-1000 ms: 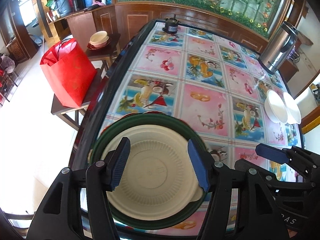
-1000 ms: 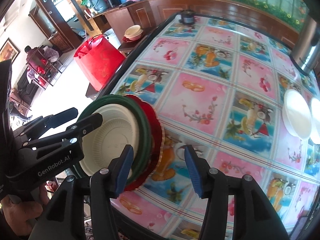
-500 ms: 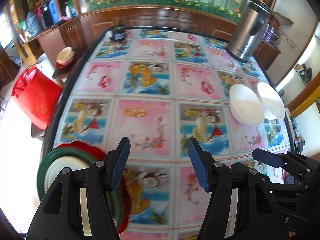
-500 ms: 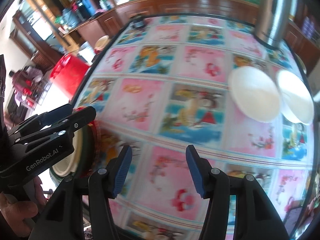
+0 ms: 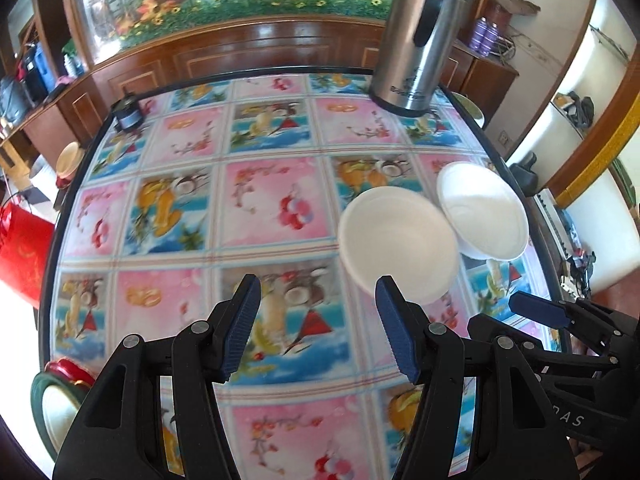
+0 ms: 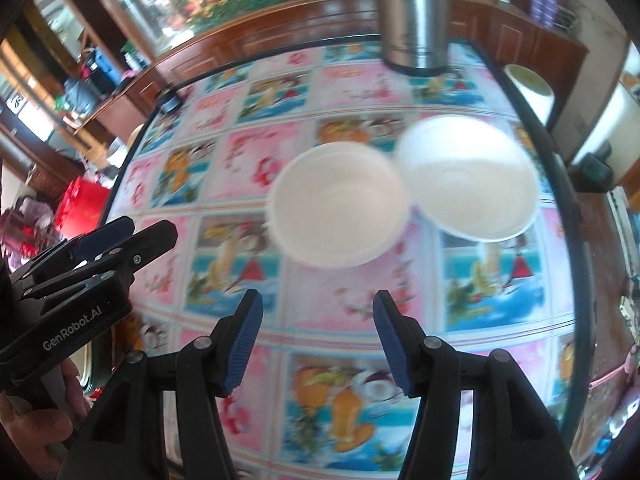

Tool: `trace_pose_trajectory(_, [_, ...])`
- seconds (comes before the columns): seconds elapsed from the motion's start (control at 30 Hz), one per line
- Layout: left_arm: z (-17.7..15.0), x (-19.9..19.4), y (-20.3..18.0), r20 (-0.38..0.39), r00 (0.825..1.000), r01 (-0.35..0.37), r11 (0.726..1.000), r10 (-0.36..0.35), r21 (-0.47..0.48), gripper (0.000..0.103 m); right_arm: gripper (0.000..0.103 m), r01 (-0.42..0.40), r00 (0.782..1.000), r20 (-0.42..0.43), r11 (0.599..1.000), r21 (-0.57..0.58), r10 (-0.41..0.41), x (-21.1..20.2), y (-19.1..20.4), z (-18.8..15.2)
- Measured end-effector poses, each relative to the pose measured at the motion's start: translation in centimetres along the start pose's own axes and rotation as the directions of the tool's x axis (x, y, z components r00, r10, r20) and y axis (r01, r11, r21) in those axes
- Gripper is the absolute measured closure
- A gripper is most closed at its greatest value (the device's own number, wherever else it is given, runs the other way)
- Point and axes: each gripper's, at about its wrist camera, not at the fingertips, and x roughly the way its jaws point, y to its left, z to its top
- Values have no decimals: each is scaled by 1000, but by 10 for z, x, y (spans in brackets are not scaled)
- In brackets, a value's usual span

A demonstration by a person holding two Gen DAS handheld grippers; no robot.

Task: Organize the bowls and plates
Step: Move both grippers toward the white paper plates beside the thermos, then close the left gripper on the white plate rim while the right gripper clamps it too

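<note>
Two white bowls stand side by side on the fruit-patterned table: the nearer bowl [image 5: 398,240] [image 6: 338,204] and the farther bowl [image 5: 482,210] [image 6: 468,178], their rims touching or nearly so. My left gripper [image 5: 318,292] hangs open above the table, its right finger just short of the nearer bowl, nothing between its fingers. My right gripper [image 6: 318,308] is also open and empty, a little before the nearer bowl. A stack of plates [image 5: 56,404], cream on green on red, sits at the table's near left corner. In the left wrist view the right gripper [image 5: 540,312] shows at the right.
A tall steel thermos [image 5: 420,36] stands at the table's far right. A small dark jar [image 5: 127,114] sits at the far left corner. A red bag [image 5: 22,248] rests beside the table's left edge. A hand [image 6: 36,420] holds the left gripper [image 6: 100,240].
Both grippers swept right across the table, from over the plate stack to the two white bowls. The plate stack has slid to the lower left corner of the left wrist view.
</note>
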Motion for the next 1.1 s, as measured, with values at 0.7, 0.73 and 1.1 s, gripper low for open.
trace_pose_trajectory(0.7, [85,88,-103,-63,996,67,996,-64,51,43,40,118,993,7,976,182,-121,12,-145,50])
trace_pose_trajectory(0.73, [87,93,-106,-65,996,61,997,-57,57,43,40,116,993,7,974,192,-120,13,-151,51])
trace_pose_trajectory(1.1, [114,148,-124,-139,989,55,995,-43,84,43,40,126,992,-34,958,259,-121,37,-182,55])
